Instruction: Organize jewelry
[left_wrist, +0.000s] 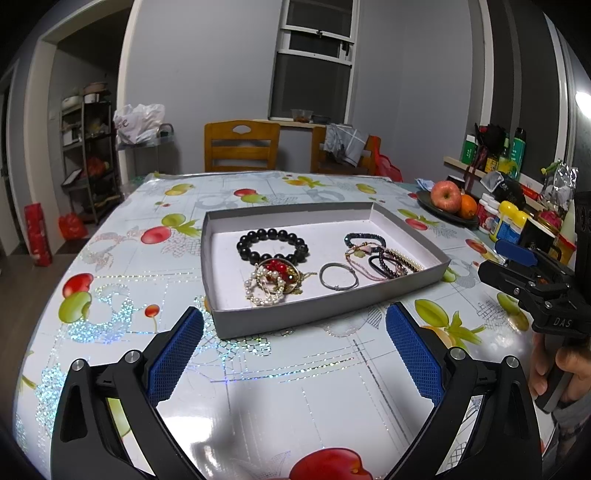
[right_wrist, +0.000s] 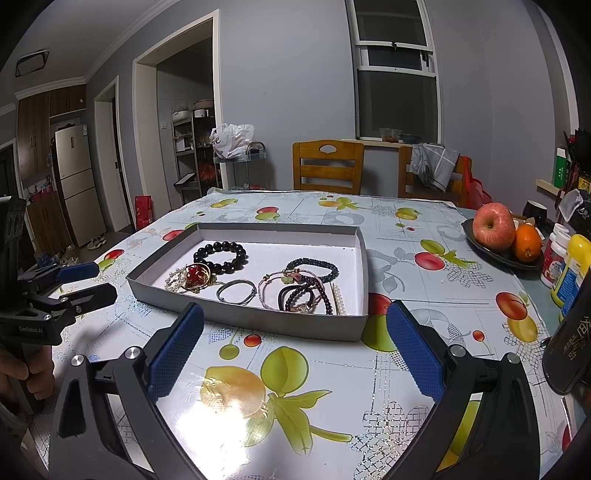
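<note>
A shallow grey tray with a white floor lies on the fruit-print table. Inside it are a black bead bracelet, a tangle of pearls and red beads, a thin silver bangle and a heap of dark bead and cord bracelets. My left gripper hovers open just before the tray's near wall, with nothing between its blue pads. My right gripper is open too, in front of the tray's near right side.
A dark plate with an apple and an orange stands at the table's right, beside jars and bottles. Two wooden chairs stand behind the far edge. A hand holds the other gripper's handle.
</note>
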